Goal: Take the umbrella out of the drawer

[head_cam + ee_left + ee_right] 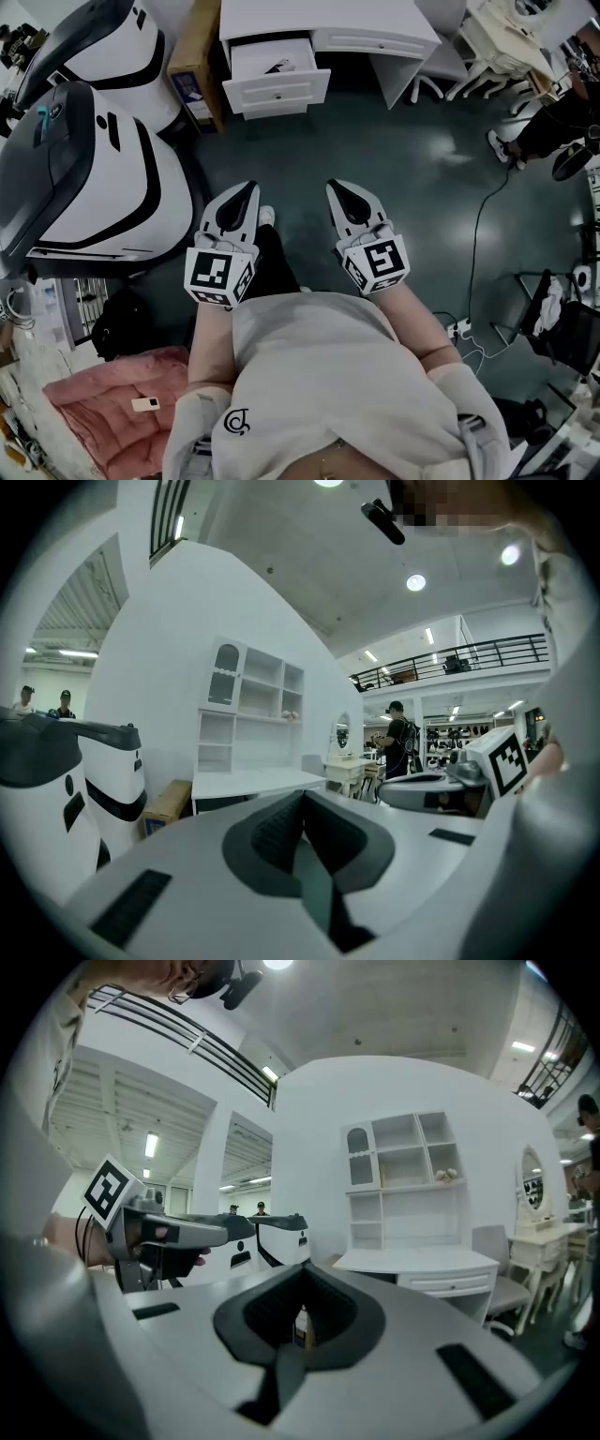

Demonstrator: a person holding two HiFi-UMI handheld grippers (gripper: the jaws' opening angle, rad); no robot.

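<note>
In the far open drawer: a small dark umbrella [279,66] lies inside the white wooden drawer [277,89], pulled out of the white counter [375,23].
Left hand-held gripper [246,190]: near, jaws pressed together, empty.
Right hand-held gripper [336,187]: beside it, jaws pressed together, empty.

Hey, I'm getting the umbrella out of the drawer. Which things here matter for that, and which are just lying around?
For the job:
- drawer, open
- dark item inside it, probably the umbrella
- left gripper and right gripper, both shut and empty

Just lying about:
- cardboard box
- pink quilted fabric
- black bag
- power strip
</note>
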